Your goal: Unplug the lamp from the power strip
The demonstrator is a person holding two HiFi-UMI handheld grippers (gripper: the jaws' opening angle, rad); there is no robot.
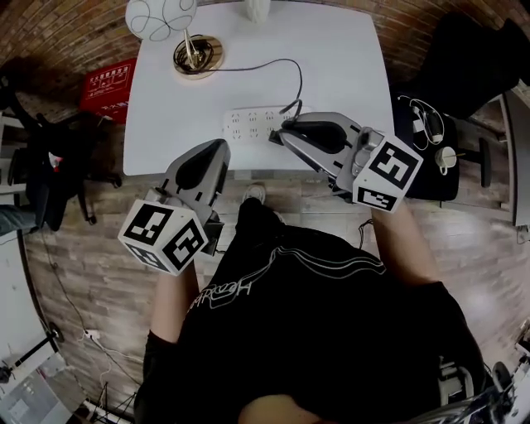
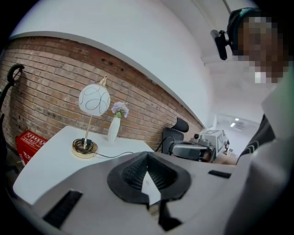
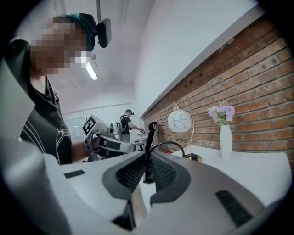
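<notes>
The lamp (image 1: 162, 16), a white globe on a gold base, stands at the table's far left. Its black cord (image 1: 281, 66) runs down to the right end of the white power strip (image 1: 247, 124). My right gripper (image 1: 280, 131) sits over that end of the strip. In the right gripper view the right gripper (image 3: 148, 158) is shut on the black plug (image 3: 148, 149), and the cord (image 3: 167, 146) arches toward the lamp (image 3: 179, 120). Whether the plug is still seated in the strip is hidden. My left gripper (image 1: 221, 149) hovers at the table's front edge, shut and empty (image 2: 147, 158).
A white vase (image 2: 113, 129) with flowers stands at the back of the white table (image 1: 348, 74), near the brick wall. On the floor, a red box (image 1: 108, 87) lies left of the table. A black chair (image 1: 472, 50) and a dark stand (image 1: 431, 132) are to the right.
</notes>
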